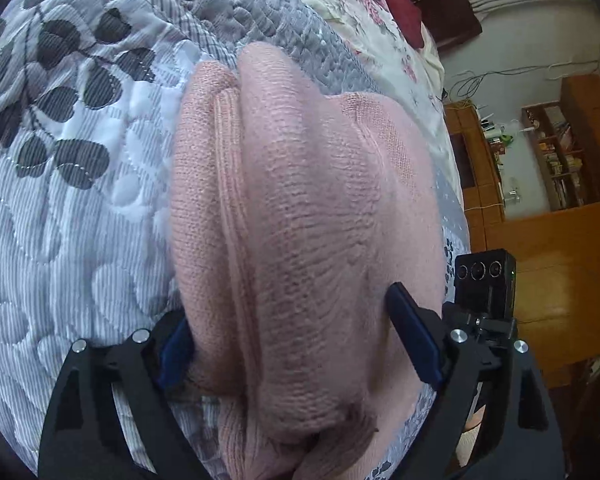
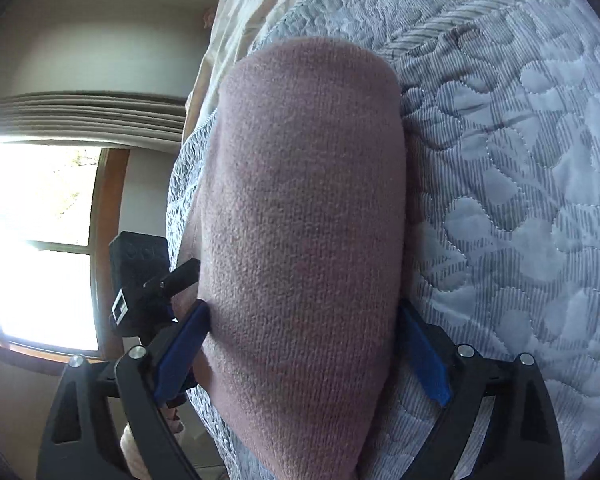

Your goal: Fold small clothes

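Left wrist view: pink knit garment (image 1: 300, 208) fills the middle, lying bunched on the quilted bed cover (image 1: 72, 184), grey-white with dark leaf print. Garment is folded into thick ridges, ribbed edge on its left side. Left tool (image 1: 288, 344) straddles the near end of the garment; its blue fingers (image 1: 414, 340) stand wide apart, one each side of the knit, the left finger half hidden behind a fold. Whether the pads press the fabric or just sit beside it, cannot tell. Just past the right finger of this tool sits the other tool's black camera block (image 1: 486, 276). Beyond the garment, far edge of the bed: floral sheet (image 1: 364, 12) with a dark red cloth (image 1: 404, 16) on it. Right of the bed, wooden shelf unit (image 1: 556, 152) with small clutter.

Right wrist view: same pink garment (image 2: 304, 216) as a smooth rounded fold on the bed cover (image 2: 520, 168), running away from the camera. Right tool (image 2: 304, 352) is spread wide with its blue fingers (image 2: 184, 348) flanking the near end of the garment; left pad touches the knit edge, right pad lies close beside it. Firm grip: cannot tell. Left of the garment, black camera block (image 2: 140, 264) and a bright window (image 2: 36, 240).
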The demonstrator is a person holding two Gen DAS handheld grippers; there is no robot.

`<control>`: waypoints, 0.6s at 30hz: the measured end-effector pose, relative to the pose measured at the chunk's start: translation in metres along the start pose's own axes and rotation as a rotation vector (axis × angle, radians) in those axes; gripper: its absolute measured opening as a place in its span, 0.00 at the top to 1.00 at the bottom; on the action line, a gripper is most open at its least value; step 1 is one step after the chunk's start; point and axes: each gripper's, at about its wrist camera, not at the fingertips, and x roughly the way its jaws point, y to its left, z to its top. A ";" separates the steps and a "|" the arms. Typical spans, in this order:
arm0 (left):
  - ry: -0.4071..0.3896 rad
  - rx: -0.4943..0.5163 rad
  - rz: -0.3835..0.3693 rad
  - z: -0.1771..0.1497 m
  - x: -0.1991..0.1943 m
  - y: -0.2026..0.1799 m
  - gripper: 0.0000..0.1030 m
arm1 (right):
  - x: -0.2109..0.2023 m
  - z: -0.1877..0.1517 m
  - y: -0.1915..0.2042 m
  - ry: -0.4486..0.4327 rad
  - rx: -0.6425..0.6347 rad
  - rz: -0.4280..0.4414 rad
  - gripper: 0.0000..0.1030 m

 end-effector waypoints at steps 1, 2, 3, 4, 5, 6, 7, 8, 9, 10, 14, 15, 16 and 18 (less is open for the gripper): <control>0.001 0.010 0.000 -0.001 0.002 -0.002 0.34 | 0.000 0.000 0.001 -0.004 -0.003 -0.001 0.15; -0.001 0.010 -0.012 -0.002 0.002 -0.003 0.39 | -0.002 0.000 0.002 -0.006 -0.009 -0.004 0.17; -0.010 -0.002 -0.037 -0.004 0.001 -0.003 0.45 | -0.004 -0.002 0.003 -0.010 -0.011 -0.003 0.26; -0.024 -0.017 -0.066 -0.007 -0.002 -0.002 0.48 | -0.009 -0.004 0.003 -0.014 -0.010 0.007 0.35; -0.038 -0.030 -0.095 -0.010 -0.005 -0.003 0.49 | -0.015 -0.005 0.003 -0.022 -0.011 0.018 0.39; -0.049 -0.038 -0.120 -0.013 -0.008 -0.004 0.50 | -0.021 -0.007 0.005 -0.028 -0.014 0.025 0.43; -0.059 -0.043 -0.145 -0.017 -0.010 -0.008 0.51 | -0.028 -0.011 0.009 -0.032 -0.025 0.024 0.45; -0.064 -0.045 -0.170 -0.023 -0.013 -0.013 0.51 | -0.034 -0.015 0.014 -0.034 -0.044 0.016 0.45; -0.064 -0.040 -0.182 -0.029 -0.014 -0.020 0.52 | -0.042 -0.019 0.018 -0.035 -0.060 0.007 0.45; -0.063 -0.029 -0.183 -0.036 -0.014 -0.029 0.52 | -0.052 -0.023 0.022 -0.038 -0.073 0.002 0.45; -0.040 0.005 -0.228 -0.073 -0.011 -0.063 0.53 | -0.101 -0.049 0.029 -0.064 -0.108 -0.004 0.45; -0.033 0.010 -0.242 -0.082 -0.009 -0.072 0.53 | -0.115 -0.057 0.029 -0.061 -0.118 -0.008 0.45; -0.024 0.016 -0.253 -0.091 -0.005 -0.081 0.53 | -0.128 -0.066 0.030 -0.063 -0.123 -0.016 0.45; -0.008 0.036 -0.262 -0.111 0.001 -0.100 0.53 | -0.151 -0.086 0.029 -0.069 -0.130 -0.033 0.45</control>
